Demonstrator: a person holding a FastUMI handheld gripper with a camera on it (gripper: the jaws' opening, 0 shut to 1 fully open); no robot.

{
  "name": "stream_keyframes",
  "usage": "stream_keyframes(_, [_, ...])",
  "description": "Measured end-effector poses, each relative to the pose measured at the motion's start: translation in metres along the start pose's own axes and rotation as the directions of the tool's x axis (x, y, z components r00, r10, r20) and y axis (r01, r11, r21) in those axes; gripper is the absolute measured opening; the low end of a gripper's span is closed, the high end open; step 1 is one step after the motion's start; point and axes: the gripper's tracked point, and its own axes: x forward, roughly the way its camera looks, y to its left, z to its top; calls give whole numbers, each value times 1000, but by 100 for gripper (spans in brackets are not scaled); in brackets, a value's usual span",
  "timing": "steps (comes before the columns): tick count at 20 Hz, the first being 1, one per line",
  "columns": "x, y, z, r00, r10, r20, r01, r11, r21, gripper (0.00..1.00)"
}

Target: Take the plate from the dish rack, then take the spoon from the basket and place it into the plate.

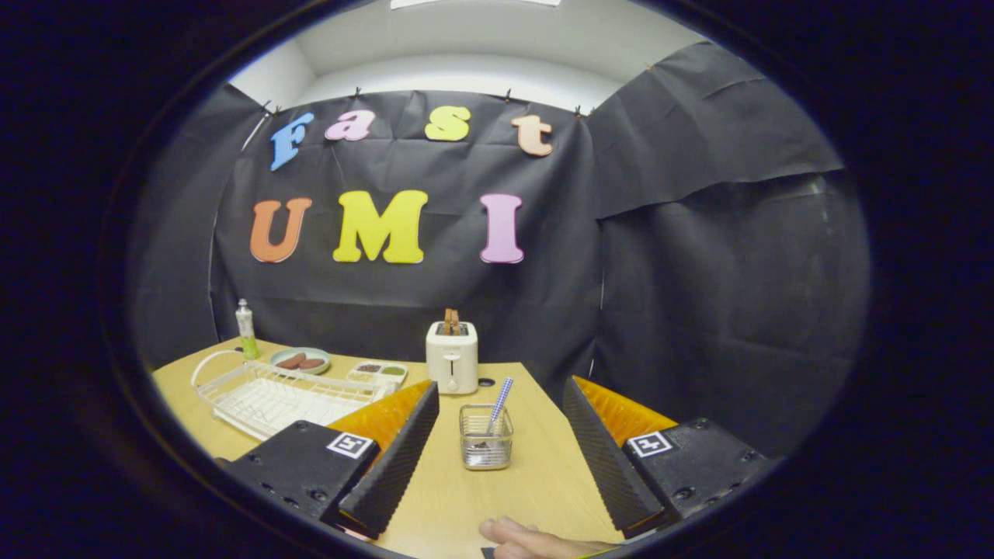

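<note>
Fingers (497,458) spread wide, ribbed pads bare, flanking a wire-mesh basket (485,437) holding, seemingly, a checkered-handled spoon (500,401).

Gripper (497,458) spread wide, holding nothing; wire basket (485,446) with spoon (499,401) standing between fingers, just ahead. Toaster (452,357) beyond. Dish rack (272,396) on table (543,466) to left. Hand (520,537) nearest, on tabletop
</note>
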Motion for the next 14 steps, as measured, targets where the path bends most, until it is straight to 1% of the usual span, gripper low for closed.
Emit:
stream_keyframes(3, [46,-12,-9,999,-16,-44,15,1000,-25,100])
stream_keyframes(6, [89,-10,-21,996,18,-92,-20,1000,-13,100])
stream_keyframes(8, [120,-14,-26,995,10,-95,-13,1000,-28,100])
stream_keyframes(10, [147,-4,-34,990,44,-136,-48,999,-25,100])
stream_keyframes(11, [160,1,-42,982,61,-178,-66,998,-22,100])
stream_keyframes(12, [171,1,-48,977,64,-201,-67,998,-6,100])
stream_keyframes(14, [192,4,-49,976,84,-201,-81,996,20,100])
